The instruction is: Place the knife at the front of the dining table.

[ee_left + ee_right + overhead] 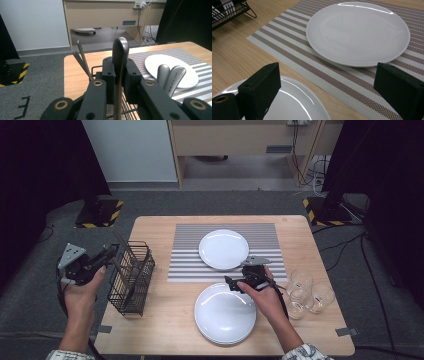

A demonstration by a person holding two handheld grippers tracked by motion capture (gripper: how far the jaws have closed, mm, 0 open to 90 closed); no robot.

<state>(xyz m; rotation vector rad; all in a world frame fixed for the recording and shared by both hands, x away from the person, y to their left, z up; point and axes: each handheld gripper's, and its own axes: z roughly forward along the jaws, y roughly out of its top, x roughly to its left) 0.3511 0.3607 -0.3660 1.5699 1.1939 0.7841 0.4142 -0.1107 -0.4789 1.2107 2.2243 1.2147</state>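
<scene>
My left gripper [112, 251] hangs at the table's left edge, beside a black wire cutlery basket [125, 295]. In the left gripper view it [119, 72] is shut on the handle of a steel utensil [120, 48] that stands upright between the pads; its lower end is hidden. More utensil handles [171, 75] and thin ones [82, 60] rise close by. My right gripper [230, 282] is held low over the far rim of the near white plate stack [225, 312]. In its own view it [329, 75] is open with nothing between the jaws.
A second white plate [223, 248] lies on a striped placemat [190, 250] at the table's middle back. Three clear glasses [307, 292] stand at the right, next to my right hand. Bare wood [165, 320] runs along the front.
</scene>
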